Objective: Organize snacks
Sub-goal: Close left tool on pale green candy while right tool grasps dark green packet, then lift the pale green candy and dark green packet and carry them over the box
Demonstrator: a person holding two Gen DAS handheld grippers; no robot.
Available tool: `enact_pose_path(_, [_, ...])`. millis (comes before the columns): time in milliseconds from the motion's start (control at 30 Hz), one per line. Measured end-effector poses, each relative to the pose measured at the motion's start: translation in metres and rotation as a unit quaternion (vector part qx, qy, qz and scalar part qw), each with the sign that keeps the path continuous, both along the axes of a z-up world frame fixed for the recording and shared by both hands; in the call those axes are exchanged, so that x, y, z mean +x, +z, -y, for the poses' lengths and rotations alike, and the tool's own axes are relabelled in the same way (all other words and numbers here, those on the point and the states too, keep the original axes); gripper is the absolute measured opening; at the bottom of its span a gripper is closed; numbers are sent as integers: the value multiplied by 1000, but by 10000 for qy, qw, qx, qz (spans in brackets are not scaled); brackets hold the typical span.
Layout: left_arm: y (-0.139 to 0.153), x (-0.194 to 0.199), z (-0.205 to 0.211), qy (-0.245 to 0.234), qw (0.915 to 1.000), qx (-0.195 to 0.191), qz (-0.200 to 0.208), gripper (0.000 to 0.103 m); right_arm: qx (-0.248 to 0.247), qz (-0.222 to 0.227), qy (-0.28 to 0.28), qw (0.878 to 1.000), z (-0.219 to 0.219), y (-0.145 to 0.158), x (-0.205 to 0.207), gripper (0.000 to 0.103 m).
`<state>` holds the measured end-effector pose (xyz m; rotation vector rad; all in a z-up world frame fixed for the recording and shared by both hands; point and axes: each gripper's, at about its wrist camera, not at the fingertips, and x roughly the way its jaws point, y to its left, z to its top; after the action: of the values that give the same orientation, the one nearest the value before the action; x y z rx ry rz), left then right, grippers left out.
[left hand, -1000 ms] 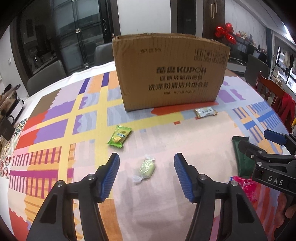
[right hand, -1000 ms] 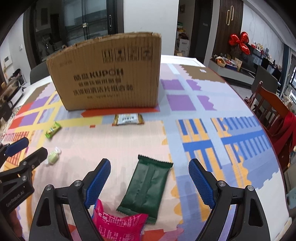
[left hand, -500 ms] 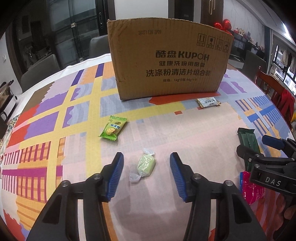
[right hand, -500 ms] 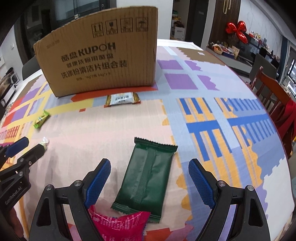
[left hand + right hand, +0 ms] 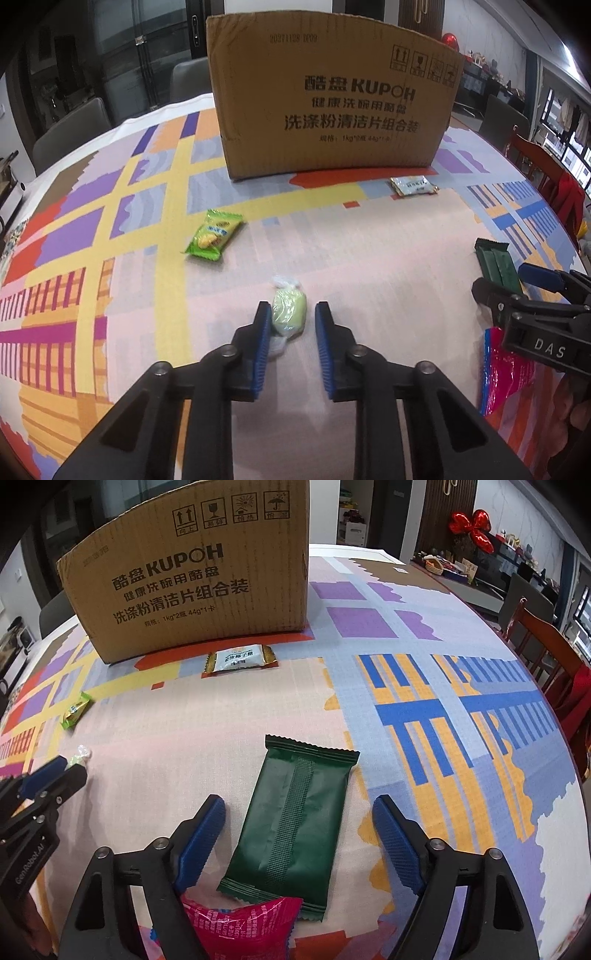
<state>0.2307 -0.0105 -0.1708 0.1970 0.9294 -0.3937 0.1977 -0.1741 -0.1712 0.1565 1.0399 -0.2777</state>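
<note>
A pale green wrapped candy (image 5: 289, 312) lies on the patterned tablecloth between the blue pads of my left gripper (image 5: 291, 306). Its jaws are closing: the left pad is at the wrapper and a small gap remains on the right side. My right gripper (image 5: 298, 801) stands wide over a dark green packet (image 5: 295, 827). These jaws are closing slightly and neither pad touches the packet. A pink packet (image 5: 243, 926) lies under the packet's near end. Behind stands a tall cardboard box (image 5: 332, 103).
A green-and-yellow packet (image 5: 214, 234) lies to the left, and a white-and-gold packet (image 5: 240, 658) lies in front of the box. The round table's edge curves close on the right, where a red wooden chair (image 5: 535, 635) stands. Grey chairs (image 5: 74, 129) stand behind the table.
Both grippers have sunk toward the table. The left jaws have narrowed a lot around the pale green candy. The right jaws have narrowed slightly and now straddle the dark green packet.
</note>
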Motion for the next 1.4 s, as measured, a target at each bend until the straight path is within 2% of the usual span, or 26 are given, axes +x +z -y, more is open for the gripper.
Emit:
enact_pose_path(100, [0,-1,0,27,10000,2,26,20,1,31,53,10000,-2,1,-1,76])
enact_pose_path(333, [0,-3,2,14,10000,16,43,19,21,101,210,9997,-9,6,-3,48])
enact_pose_path(833, [9,-5,1,69,9999,-71,139,19,80,233,218,9995,-5,12,-2,46])
enact_pose_path(1400, [46,-1,3,191,9991,-81,365,19,88,467,383,9981,-4,37,5,46])
